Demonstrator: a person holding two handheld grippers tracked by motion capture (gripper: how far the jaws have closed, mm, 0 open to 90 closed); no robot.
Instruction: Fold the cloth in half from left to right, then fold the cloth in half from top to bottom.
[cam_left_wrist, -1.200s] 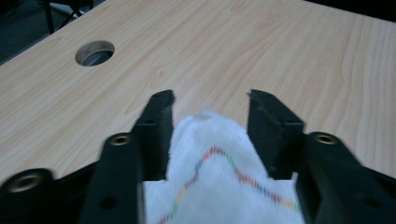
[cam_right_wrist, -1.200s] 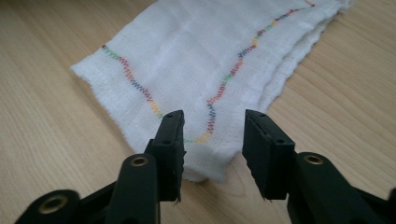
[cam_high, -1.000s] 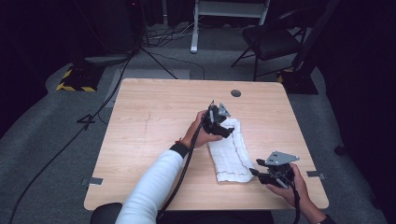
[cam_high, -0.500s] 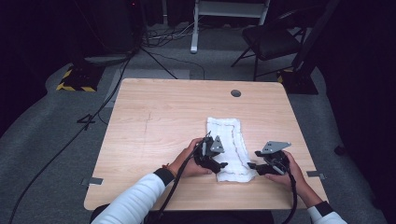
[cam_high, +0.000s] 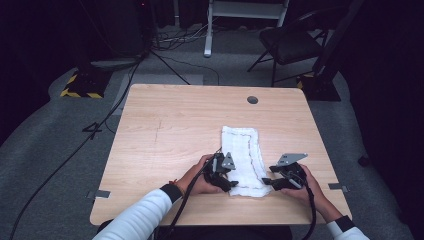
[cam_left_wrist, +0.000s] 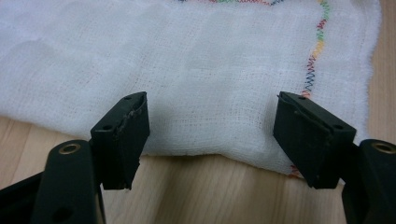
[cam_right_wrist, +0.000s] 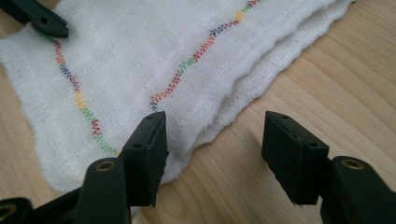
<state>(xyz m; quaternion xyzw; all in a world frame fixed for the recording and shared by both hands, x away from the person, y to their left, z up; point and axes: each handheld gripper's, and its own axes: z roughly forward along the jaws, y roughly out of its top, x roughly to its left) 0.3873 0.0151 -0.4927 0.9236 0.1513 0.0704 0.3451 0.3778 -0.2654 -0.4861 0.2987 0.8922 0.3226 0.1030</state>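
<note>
Two grippers sit at the near end of a folded white gauze cloth (cam_high: 243, 159), which lies flat on the right half of the wooden table (cam_high: 165, 130), its long side running away from us. Our left gripper (cam_high: 226, 181) stands wide open at the cloth's near left corner; in the left gripper view the black jaws straddle the near hem with nothing pinched between them. Our right gripper (cam_high: 269, 182) is at the near right corner, and its jaws have just been opening; in the right gripper view one jaw rests at the layered edge and the other over bare wood, so it holds nothing. We judge this cloth light, soft and limp: it will sag and drape as soon as it is lifted, and the stacked layers, visible along the right edge, may slide apart or peel if only the top one is caught. The multicoloured zigzag stitching (cam_right_wrist: 196, 56) marks a firmer hem. We would take hold at the two near corners, biting through all layers just inside that stitched line.
</note>
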